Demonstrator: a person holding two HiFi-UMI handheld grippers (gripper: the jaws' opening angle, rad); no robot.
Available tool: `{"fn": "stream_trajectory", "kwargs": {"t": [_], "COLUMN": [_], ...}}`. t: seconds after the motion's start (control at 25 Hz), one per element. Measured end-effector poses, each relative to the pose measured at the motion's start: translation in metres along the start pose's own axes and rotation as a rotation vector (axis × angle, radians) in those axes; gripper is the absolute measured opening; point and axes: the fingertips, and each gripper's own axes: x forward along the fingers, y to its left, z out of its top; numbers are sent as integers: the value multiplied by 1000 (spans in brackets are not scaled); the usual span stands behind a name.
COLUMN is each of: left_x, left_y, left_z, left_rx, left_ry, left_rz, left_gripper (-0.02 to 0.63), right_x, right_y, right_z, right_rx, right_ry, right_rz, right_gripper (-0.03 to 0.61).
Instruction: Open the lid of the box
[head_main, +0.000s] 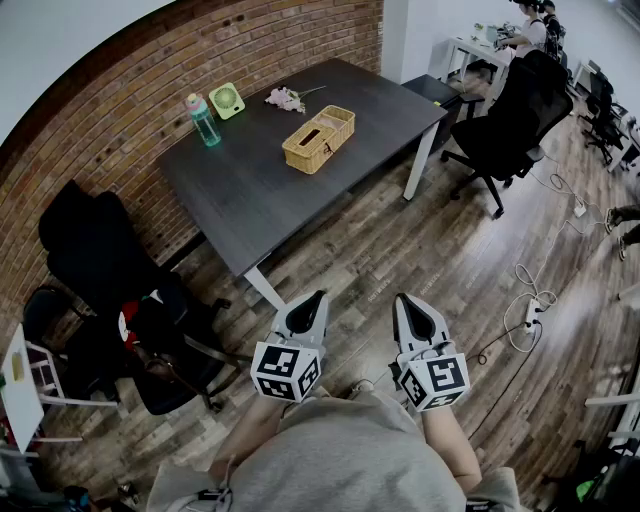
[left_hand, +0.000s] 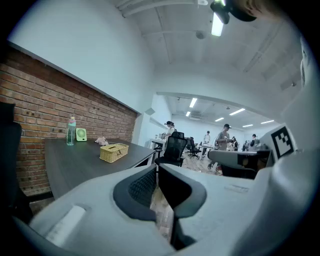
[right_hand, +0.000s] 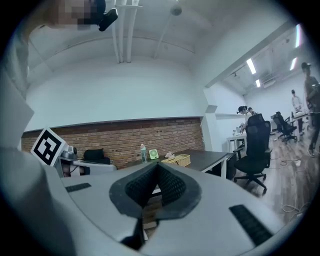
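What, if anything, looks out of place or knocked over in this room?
Nothing much. The wicker box sits flat on the table with its lid on, and the bottle stands upright; nothing is spilled. The only untidy bit is loose cables trailing across the wooden floor.

open floor (head_main: 380, 262) reaches the table (head_main: 250, 190); black chairs (head_main: 95, 250) crowd its left end.

No legible text, brand, number or sign in any view: the only printed marks are the black-and-white square markers (head_main: 285, 368) on the cubes of the left gripper (head_main: 318, 298) and right gripper (head_main: 403, 298), coded patterns without letters or digits.
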Motion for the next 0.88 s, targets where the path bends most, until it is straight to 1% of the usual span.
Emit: {"fn": "stream_trajectory", "kwargs": {"t": [0.28, 0.6, 0.88], "left_x": [-17, -18, -11], "left_y": [-8, -21, -32], "left_z": [-3, -10, -9], "left_rx": [-19, -38, -37], "left_ry": [-11, -28, -42], "left_rz": [4, 19, 24], "left_gripper": [21, 20, 21], "right_x": [-17, -19, -16], "right_y": [14, 11, 4], "right_z": [-5, -11, -17], "right_rx": [-16, -43, -24], "right_ry": [20, 49, 68], "right_rz": [15, 56, 102], "right_gripper": [0, 0, 2]}}
